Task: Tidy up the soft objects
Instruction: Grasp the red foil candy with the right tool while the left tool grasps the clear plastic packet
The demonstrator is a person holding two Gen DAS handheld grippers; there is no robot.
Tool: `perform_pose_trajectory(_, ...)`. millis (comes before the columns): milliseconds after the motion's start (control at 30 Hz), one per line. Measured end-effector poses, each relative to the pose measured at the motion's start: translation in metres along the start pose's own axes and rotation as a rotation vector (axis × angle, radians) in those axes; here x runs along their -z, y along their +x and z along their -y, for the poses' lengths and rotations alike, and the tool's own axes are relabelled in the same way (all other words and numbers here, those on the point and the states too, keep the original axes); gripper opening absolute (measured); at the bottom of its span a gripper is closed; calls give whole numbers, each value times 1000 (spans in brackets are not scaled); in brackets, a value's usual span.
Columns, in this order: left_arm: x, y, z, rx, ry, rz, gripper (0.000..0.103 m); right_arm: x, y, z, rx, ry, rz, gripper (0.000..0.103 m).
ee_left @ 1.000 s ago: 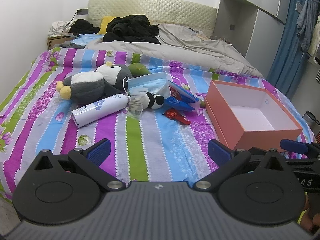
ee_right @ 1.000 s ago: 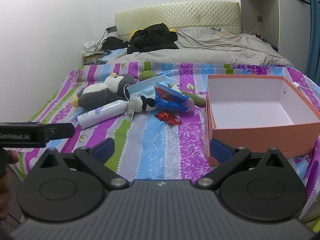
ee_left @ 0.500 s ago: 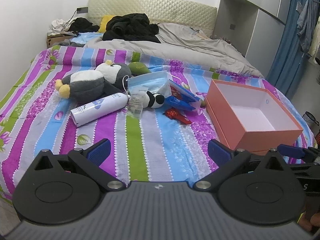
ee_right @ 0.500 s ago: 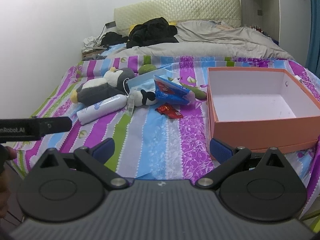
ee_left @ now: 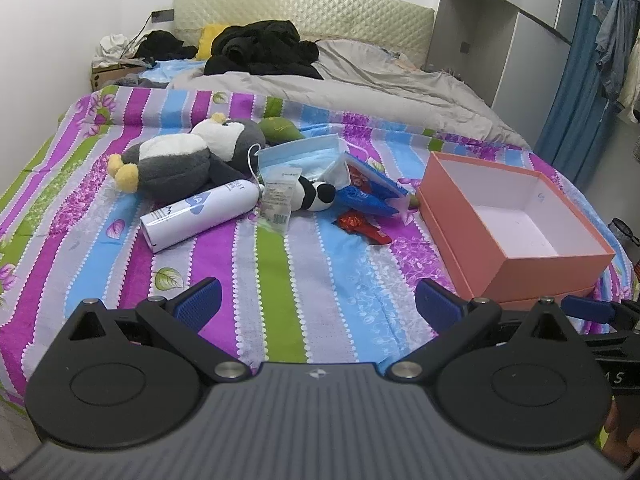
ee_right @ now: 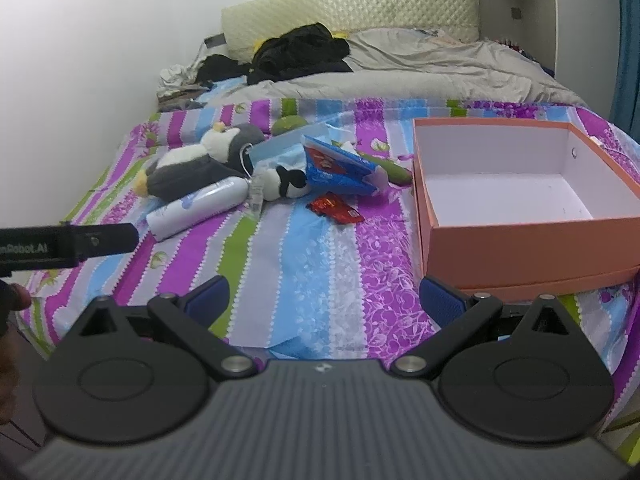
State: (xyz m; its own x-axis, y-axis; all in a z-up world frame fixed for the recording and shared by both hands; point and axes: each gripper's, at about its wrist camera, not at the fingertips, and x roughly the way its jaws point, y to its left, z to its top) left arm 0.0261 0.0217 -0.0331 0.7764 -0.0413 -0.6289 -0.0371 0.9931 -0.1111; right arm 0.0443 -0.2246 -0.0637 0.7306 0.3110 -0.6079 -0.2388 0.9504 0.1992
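A grey and white penguin plush (ee_left: 188, 160) (ee_right: 196, 164) lies on the striped bed. A small panda plush (ee_left: 316, 197) (ee_right: 286, 184) lies right of it, next to a blue face mask (ee_left: 304, 156) and a green plush (ee_left: 280, 128). An open, empty orange box (ee_left: 508, 216) (ee_right: 516, 200) sits at the right. My left gripper (ee_left: 318, 300) is open and empty over the bed's near edge. My right gripper (ee_right: 324, 300) is open and empty, just left of the box's near corner.
A white spray bottle (ee_left: 200, 216), a clear packet (ee_left: 278, 200), a blue snack bag (ee_left: 368, 196) and a red wrapper (ee_left: 360, 226) lie among the toys. A grey duvet (ee_left: 360, 80) and black clothes (ee_left: 260, 48) cover the far bed. A wardrobe (ee_left: 500, 32) stands at the right.
Both grippers have moved slightly forward over the bed, so the toys and the box look a little nearer. Both stay open.
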Motion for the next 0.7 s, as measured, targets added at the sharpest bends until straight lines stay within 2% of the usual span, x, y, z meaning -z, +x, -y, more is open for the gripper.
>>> perform_pose_trajectory(700, -5, 88, -23, -49, -25, -57, 103, 0, 63, 5, -14, -2, -82, 103)
